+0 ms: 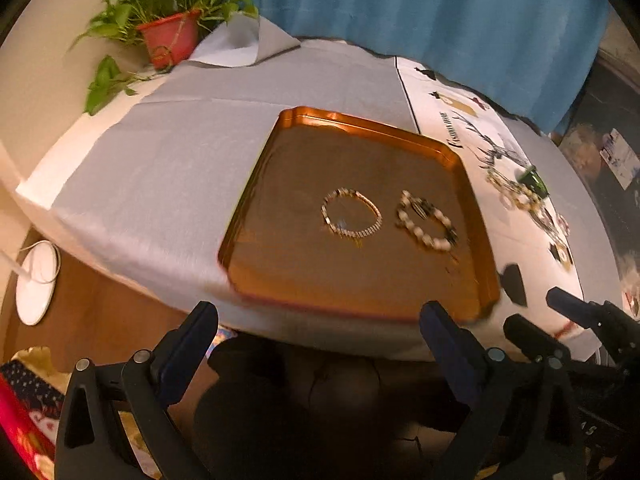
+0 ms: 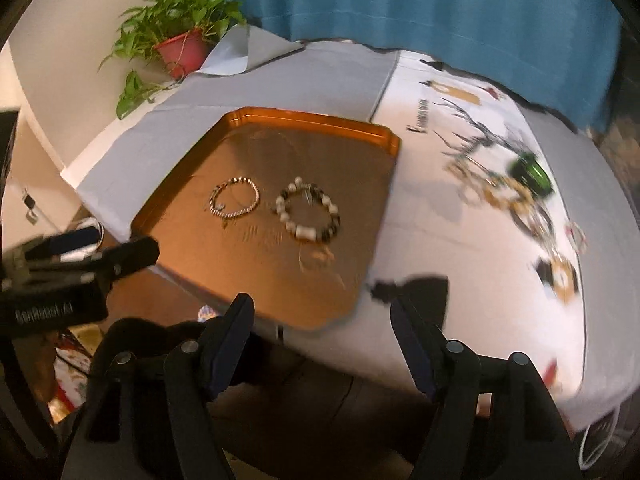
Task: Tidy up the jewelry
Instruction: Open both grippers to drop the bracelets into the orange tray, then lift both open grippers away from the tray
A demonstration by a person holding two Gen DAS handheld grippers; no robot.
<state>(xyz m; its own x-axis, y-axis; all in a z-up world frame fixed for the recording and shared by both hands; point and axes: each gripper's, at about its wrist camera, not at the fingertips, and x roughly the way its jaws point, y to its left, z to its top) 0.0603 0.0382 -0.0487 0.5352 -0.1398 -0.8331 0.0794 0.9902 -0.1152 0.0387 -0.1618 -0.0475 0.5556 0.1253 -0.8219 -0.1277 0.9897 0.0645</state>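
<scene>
Both grippers, left [image 1: 320, 316] and right [image 2: 322, 312], hang wide open and empty before the tray [image 1: 472, 280], chain bracelet [image 1: 352, 214] beside bead bracelet [image 1: 426, 222]

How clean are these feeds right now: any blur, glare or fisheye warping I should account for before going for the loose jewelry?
Left wrist view: the tray edges smear, and the jewelry pile is motion-blurred; the table bows under fisheye. Right wrist view: the pile streaks worse, while the beaded bracelet and chain bracelet read fairly sharp. Warm light in both views, no harsh glare.
</scene>
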